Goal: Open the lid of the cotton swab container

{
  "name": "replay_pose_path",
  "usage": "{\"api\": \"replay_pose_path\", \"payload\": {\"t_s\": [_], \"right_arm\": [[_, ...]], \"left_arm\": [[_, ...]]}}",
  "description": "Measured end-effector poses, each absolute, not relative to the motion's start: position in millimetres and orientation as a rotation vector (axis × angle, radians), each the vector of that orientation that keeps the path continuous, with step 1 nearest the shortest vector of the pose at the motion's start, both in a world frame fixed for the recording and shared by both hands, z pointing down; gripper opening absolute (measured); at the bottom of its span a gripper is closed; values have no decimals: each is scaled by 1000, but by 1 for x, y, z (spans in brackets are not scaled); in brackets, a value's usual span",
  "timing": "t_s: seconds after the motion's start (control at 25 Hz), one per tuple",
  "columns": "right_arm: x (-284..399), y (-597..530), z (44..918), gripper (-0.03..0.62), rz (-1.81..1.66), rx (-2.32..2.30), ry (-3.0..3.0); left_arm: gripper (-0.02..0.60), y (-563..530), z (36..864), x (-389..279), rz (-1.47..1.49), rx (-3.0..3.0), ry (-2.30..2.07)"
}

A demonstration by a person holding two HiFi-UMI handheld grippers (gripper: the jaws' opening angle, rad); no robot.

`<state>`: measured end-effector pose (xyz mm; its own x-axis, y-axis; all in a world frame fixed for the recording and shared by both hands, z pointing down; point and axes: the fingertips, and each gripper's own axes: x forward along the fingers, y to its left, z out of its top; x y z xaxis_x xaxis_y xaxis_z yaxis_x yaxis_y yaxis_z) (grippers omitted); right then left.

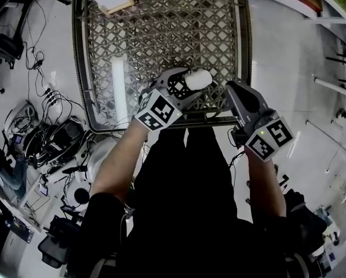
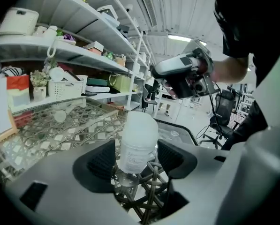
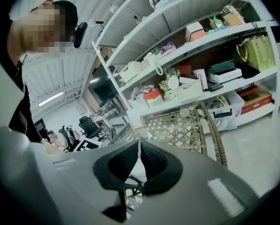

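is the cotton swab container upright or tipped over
Upright: the cotton swab container stands on its base on the woven table, rounded top pointing up.

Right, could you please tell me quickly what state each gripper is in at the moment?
Left gripper: open, cotton swab container between its fingers, not gripped.
Right gripper: closed, holding nothing.

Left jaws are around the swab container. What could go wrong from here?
The cotton swab container stands loose between the left gripper's open jaws, so an uneven close could tip it. It sits near the table's rim, and a knock might send it off. The right gripper is shut and must open before taking the lid.
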<state>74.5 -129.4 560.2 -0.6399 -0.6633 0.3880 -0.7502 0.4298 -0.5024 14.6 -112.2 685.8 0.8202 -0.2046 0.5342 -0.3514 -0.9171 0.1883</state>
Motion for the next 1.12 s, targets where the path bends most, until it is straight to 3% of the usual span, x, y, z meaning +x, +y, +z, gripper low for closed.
{"api": "replay_pose_path", "payload": {"t_s": [0.32,0.48,1.12], "right_arm": [[78,-127,564,29,1023,1269,-2530],[76,-128,563,28,1028,1273,-2524],[66,-113,529,28,975,1210,-2552]], "left_arm": [[272,-107,704,22,901,2782,-351],[213,-109,708,22,964,2790,-363],[198,-112,707,17,1035,2722,-428]]}}
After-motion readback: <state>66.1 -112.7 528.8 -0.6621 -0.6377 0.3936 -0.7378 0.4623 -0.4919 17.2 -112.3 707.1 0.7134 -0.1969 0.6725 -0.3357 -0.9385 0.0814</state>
